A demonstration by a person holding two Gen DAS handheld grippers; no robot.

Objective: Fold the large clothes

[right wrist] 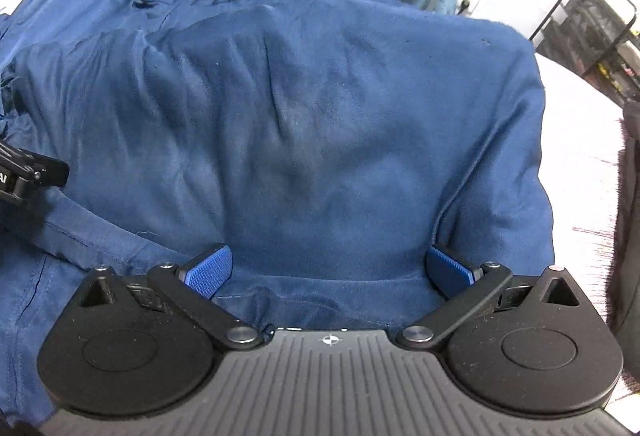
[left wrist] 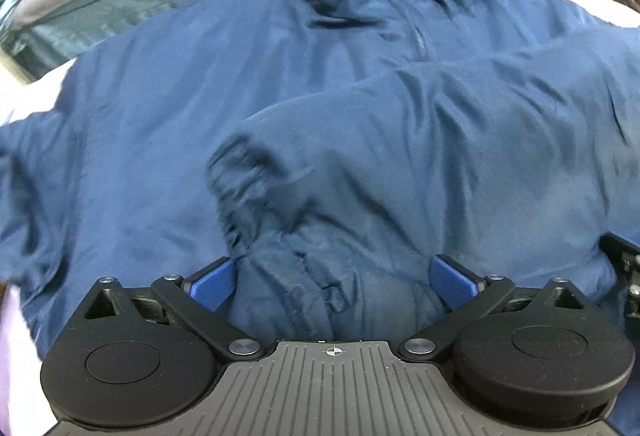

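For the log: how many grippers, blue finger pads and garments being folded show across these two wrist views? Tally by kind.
Grippers: 2, the left gripper and the right gripper, both with jaws open.
Blue finger pads: 4, two per gripper, for example and.
Garments being folded: 1, the navy jacket, lying on a pale surface.
Total: 7

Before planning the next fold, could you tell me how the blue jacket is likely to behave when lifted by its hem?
The blue jacket will probably droop: it lies creased and rumpled. Its puffed folds suggest padding, so likely bulky yet light. The sleeve folded across it may slide off.
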